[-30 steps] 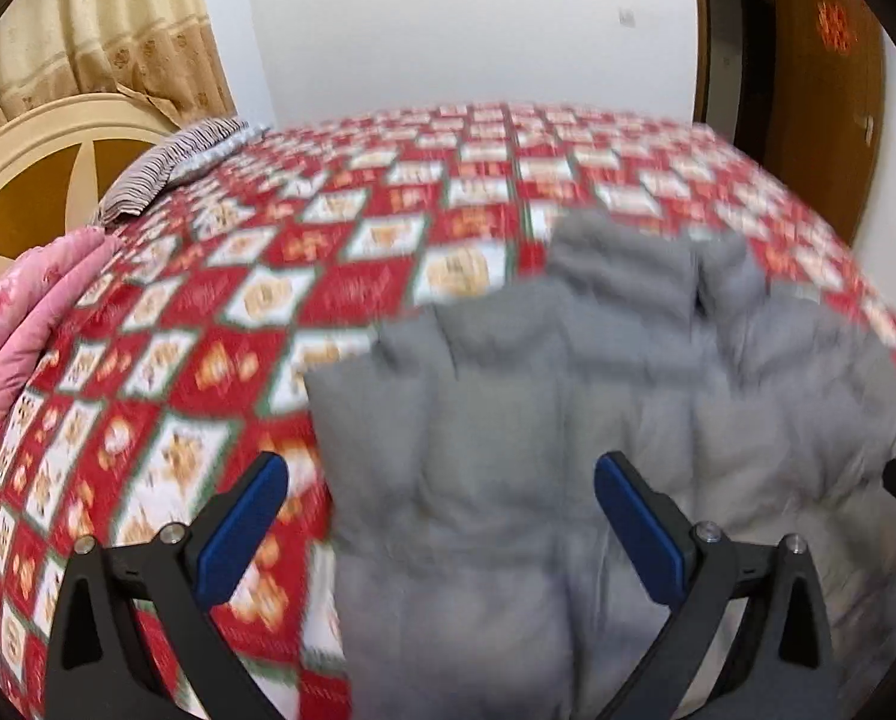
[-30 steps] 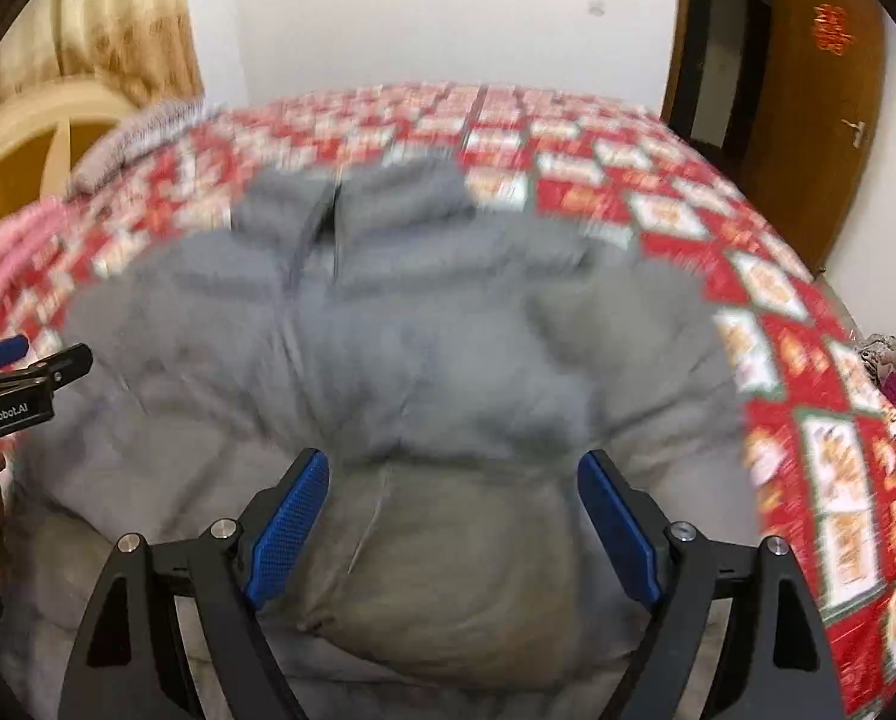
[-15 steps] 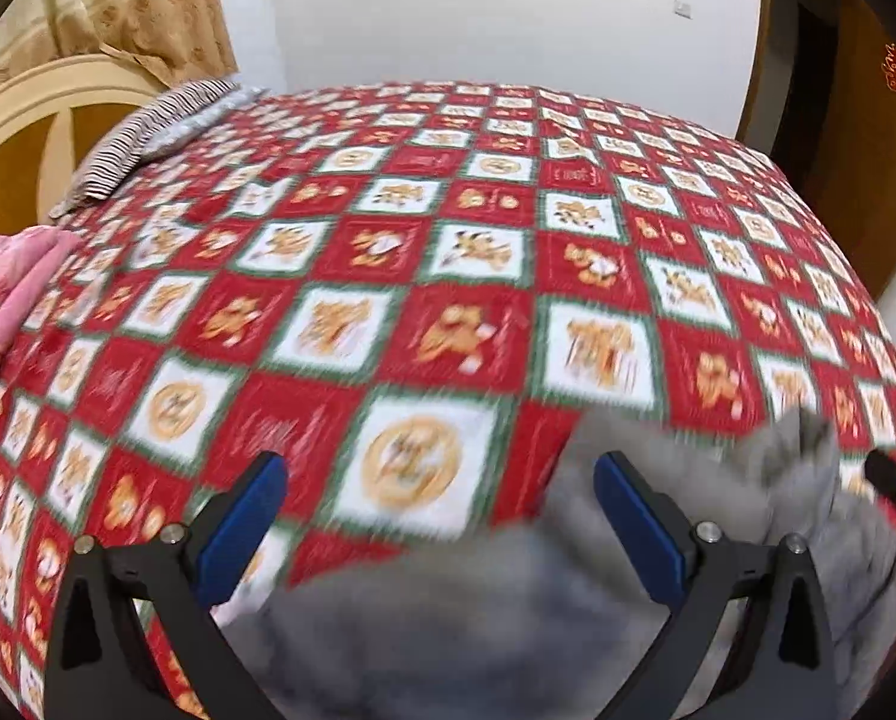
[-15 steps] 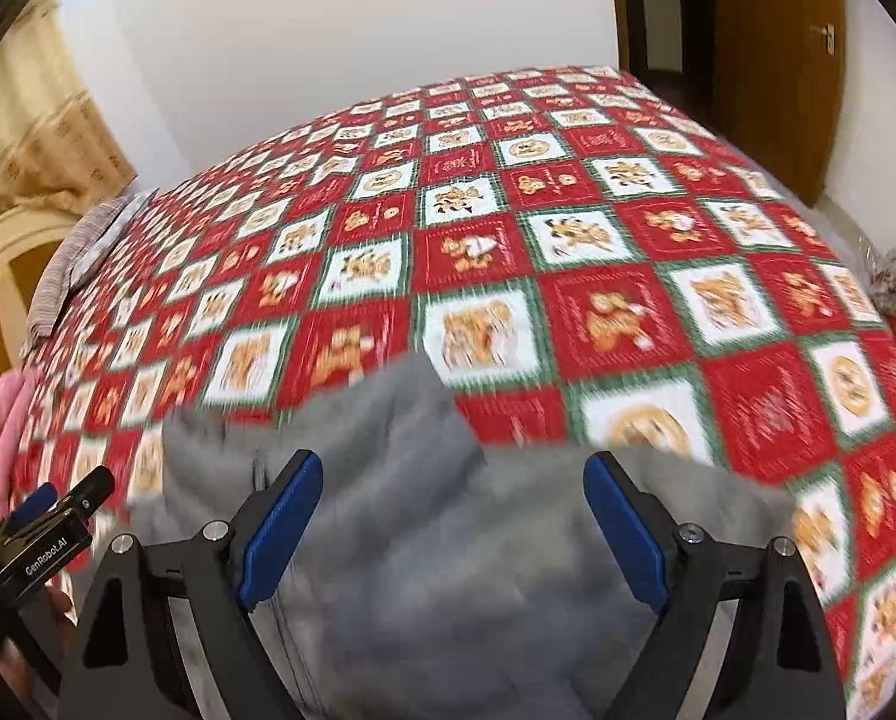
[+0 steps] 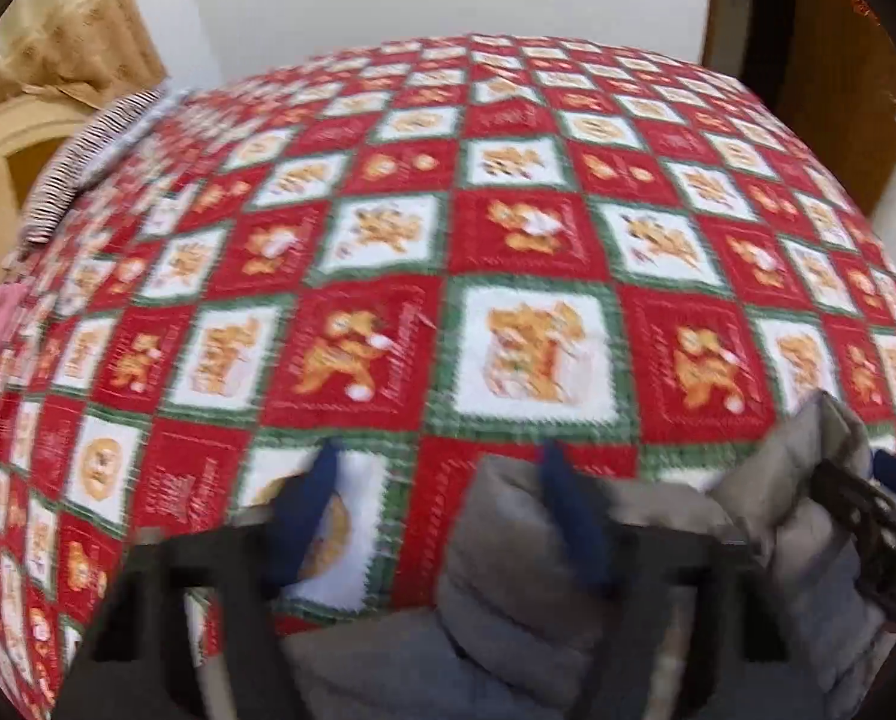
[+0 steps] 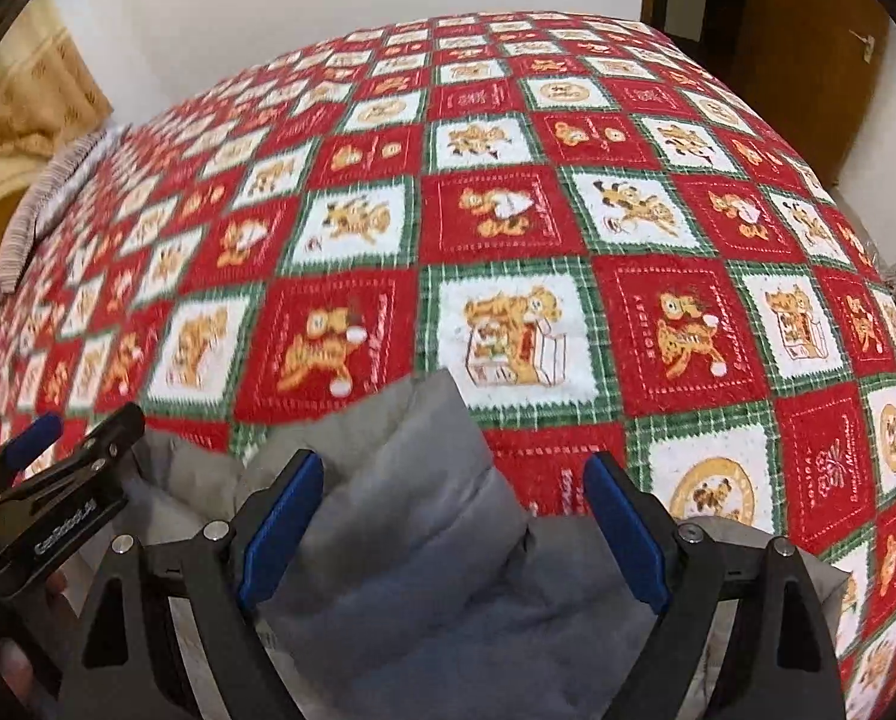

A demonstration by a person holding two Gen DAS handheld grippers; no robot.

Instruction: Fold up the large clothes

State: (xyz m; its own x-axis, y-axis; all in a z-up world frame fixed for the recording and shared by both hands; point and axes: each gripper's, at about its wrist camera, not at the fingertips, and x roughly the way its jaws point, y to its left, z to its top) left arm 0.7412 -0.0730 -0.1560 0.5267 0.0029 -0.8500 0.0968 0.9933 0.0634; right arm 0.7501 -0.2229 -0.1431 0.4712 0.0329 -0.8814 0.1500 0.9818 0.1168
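Nearest you, the grey padded jacket is bunched at the near edge of the bed, under both grippers. Your right gripper straddles a raised puffy fold; its jaws have just been closing, but the blue pads show gaps either side of the fabric, so it is open, not pinching. Finish the squeeze only once the fold sits deep between the pads.

Your left gripper is blurred; its jaws have just been closing too, and now stand fairly narrow. One pad lies against the grey edge, and mostly bedspread shows between them, so I can't tell if it has any cloth. Shift it further onto the jacket edge before committing, or you will likely pinch the spread or a single thin layer.

The two grippers sit near each other at this edge, the left one visible at the side of the right view. Take matching corners and keep the pull even, since a puffy jacket probably slides and springs back.

Beyond, the red checked spread lies bare and flat: plenty of room to lay the fold. Far off, a striped pillow.
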